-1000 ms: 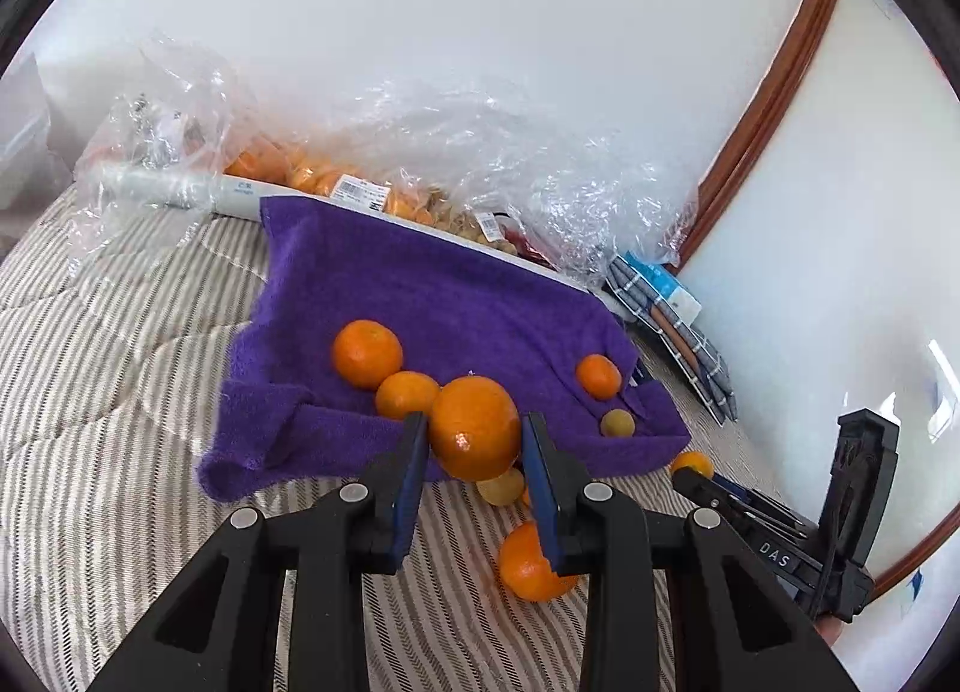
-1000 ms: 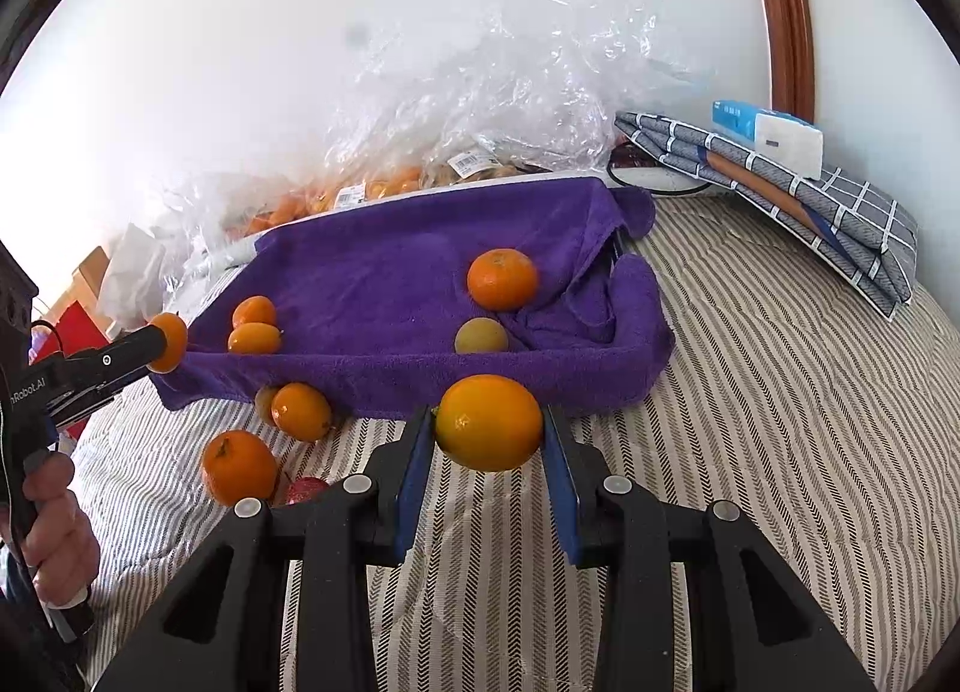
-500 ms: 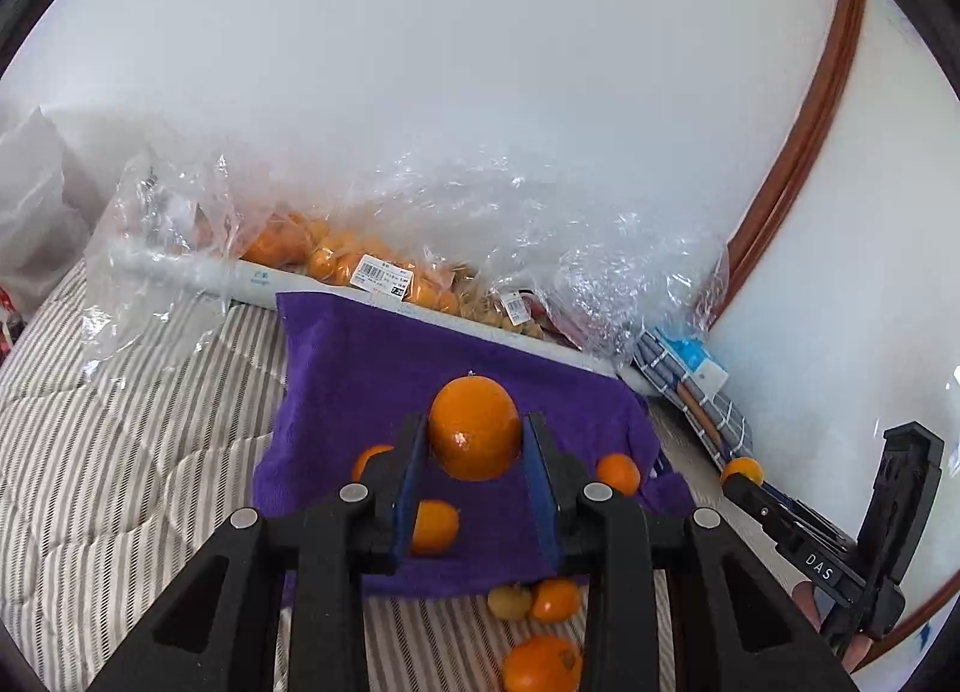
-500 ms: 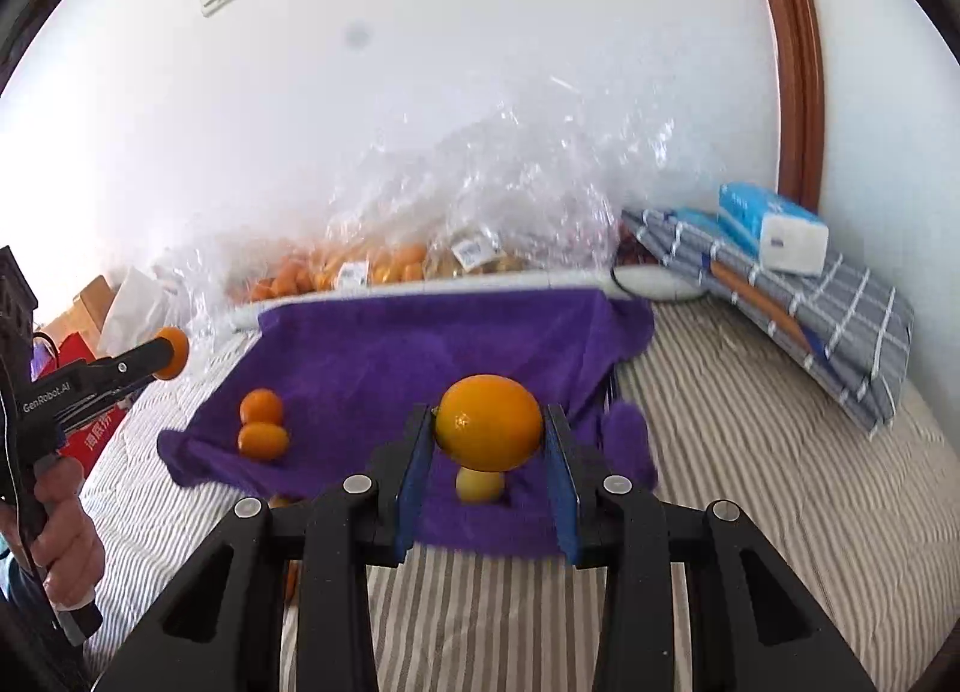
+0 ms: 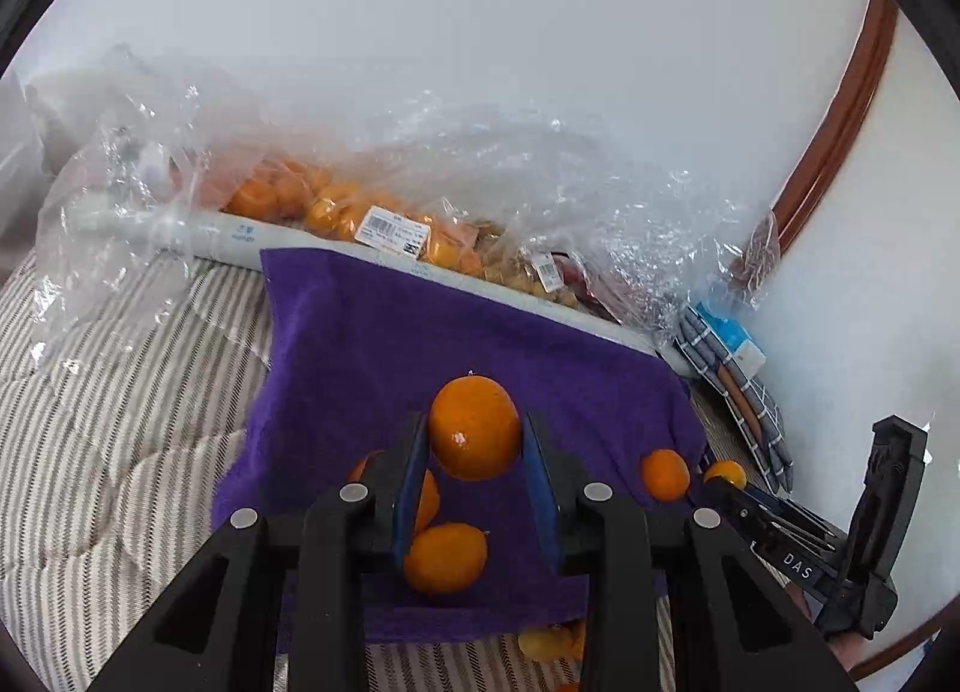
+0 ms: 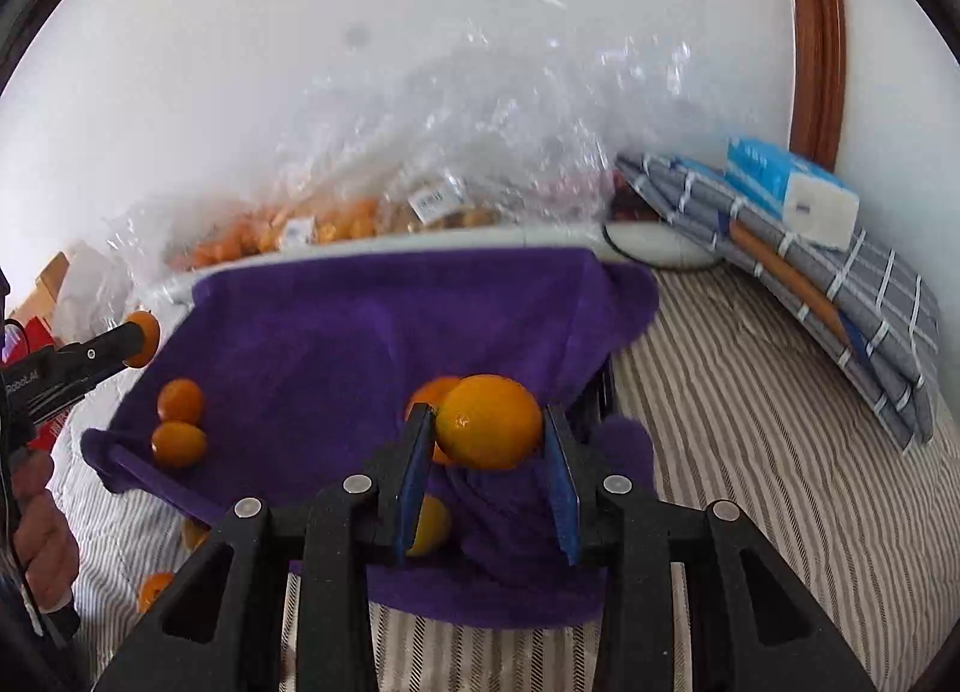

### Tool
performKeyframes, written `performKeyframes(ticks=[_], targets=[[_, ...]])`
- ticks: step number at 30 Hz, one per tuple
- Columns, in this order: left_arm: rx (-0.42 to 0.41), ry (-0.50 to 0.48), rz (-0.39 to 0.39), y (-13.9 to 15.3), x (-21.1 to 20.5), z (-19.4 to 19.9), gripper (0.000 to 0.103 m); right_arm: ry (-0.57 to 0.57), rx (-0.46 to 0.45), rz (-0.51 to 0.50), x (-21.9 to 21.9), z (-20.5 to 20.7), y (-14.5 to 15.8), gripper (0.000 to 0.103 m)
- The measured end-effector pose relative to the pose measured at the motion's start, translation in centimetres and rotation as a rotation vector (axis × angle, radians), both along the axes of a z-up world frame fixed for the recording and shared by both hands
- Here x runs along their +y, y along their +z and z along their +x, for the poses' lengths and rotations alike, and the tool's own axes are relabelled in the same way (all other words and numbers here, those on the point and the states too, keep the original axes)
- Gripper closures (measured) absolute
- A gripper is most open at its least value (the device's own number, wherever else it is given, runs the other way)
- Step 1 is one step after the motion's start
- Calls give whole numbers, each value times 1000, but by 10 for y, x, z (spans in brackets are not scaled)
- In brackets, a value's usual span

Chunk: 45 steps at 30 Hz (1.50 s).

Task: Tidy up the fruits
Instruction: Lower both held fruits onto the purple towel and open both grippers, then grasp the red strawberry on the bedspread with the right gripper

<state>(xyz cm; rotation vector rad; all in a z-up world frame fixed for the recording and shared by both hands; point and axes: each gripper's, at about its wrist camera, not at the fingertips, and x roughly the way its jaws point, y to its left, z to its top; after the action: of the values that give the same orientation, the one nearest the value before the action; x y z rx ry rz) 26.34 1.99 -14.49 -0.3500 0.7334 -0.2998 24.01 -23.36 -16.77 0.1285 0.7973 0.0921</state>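
My left gripper [image 5: 474, 452] is shut on an orange [image 5: 474, 428], held over the near half of a purple towel [image 5: 420, 344] spread on the striped bed. Loose oranges lie on the towel below it [image 5: 444, 557] and at its right edge [image 5: 664, 474]. My right gripper [image 6: 487, 440] is shut on a yellower orange [image 6: 489, 422] above the towel's [image 6: 336, 344] near right corner. Two oranges [image 6: 179, 422] rest at the towel's left end. In the right wrist view the left gripper [image 6: 141, 339] shows at far left with its orange. The right gripper [image 5: 726, 475] shows at lower right of the left wrist view.
Clear plastic bags [image 5: 372, 218] of small oranges and other fruit lie along the wall behind the towel. A folded checked cloth [image 6: 840, 296] with a blue tissue pack [image 6: 786, 191] sits at the right. More fruit [image 5: 549, 641] lies on the striped bedcover [image 6: 750, 422] before the towel.
Both grippers have carried their oranges forward over the towel toward the wall. The loose fruit on the bedcover has slipped down and out of view. Both grips are unchanged.
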Motion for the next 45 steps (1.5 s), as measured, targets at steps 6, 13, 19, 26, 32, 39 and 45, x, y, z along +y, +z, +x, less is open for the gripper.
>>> performKeyframes(ticks=[6, 13, 19, 26, 32, 39, 45], targets=[[21, -29, 11, -12, -9, 0, 73, 29, 19, -46, 11, -4, -7, 67], [51, -46, 39, -25, -18, 0, 73, 39, 61, -39, 14, 0, -15, 67], [59, -52, 51, -28, -20, 0, 73, 31, 47, -72, 17, -1, -15, 67], [53, -52, 60, -27, -22, -2, 73, 22, -26, -85, 17, -10, -3, 57], [20, -50, 75, -20, -15, -15, 59, -13, -109, 3, 18, -34, 20, 52], [-53, -15, 94, -3, -1, -34, 53, -10, -75, -3, 41, -74, 27, 54], [-55, 1, 130, -5, 12, -52, 50, 64, -11, -3, 65, -100, 17, 61]])
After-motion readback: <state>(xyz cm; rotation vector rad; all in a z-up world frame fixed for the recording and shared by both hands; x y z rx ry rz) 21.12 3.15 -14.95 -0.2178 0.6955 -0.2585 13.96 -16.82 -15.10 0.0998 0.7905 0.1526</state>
